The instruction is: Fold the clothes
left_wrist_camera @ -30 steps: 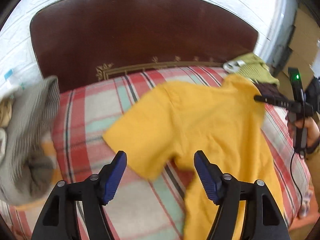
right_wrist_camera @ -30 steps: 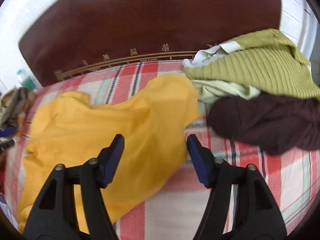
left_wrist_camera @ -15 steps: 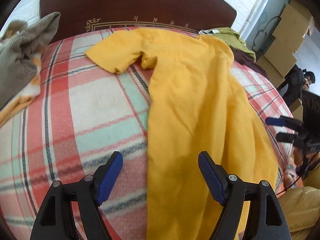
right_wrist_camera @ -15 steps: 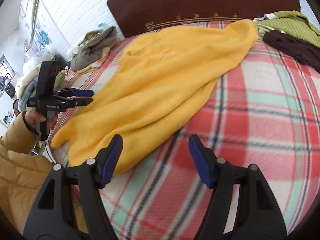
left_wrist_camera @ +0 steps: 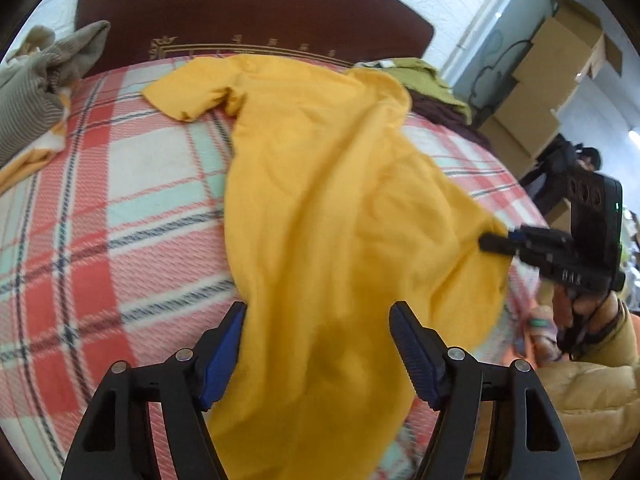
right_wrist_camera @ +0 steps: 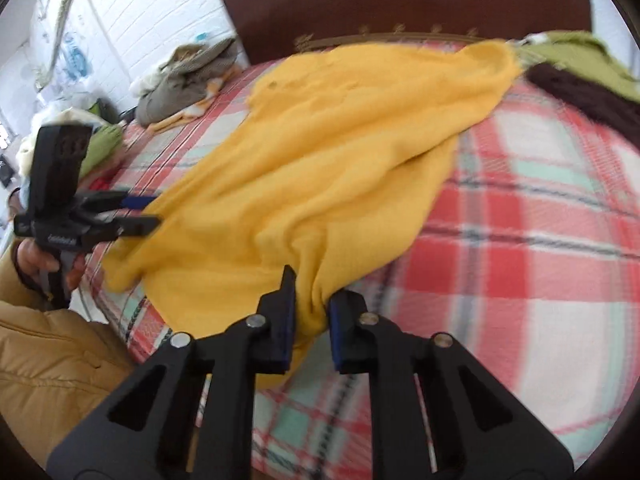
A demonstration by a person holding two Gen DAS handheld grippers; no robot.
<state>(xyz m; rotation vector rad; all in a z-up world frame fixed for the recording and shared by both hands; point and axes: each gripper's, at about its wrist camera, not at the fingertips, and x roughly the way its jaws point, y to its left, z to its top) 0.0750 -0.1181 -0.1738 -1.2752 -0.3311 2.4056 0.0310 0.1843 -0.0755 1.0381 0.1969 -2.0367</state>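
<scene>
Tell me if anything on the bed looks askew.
The yellow shirt lies diagonally and rumpled on the plaid blanket, one sleeve splayed out. The right gripper pinches its hem; the left gripper is open.

Room around the yellow shirt (left_wrist_camera: 340,200)

Bare plaid blanket (left_wrist_camera: 120,208) lies open to its left; a grey pile (left_wrist_camera: 36,88) and green and brown clothes (left_wrist_camera: 432,92) crowd the headboard (left_wrist_camera: 248,12) end.

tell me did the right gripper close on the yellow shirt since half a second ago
Yes. The right gripper was open short of the yellow shirt; now it pinches the hem at the plaid blanket's near edge.
</scene>
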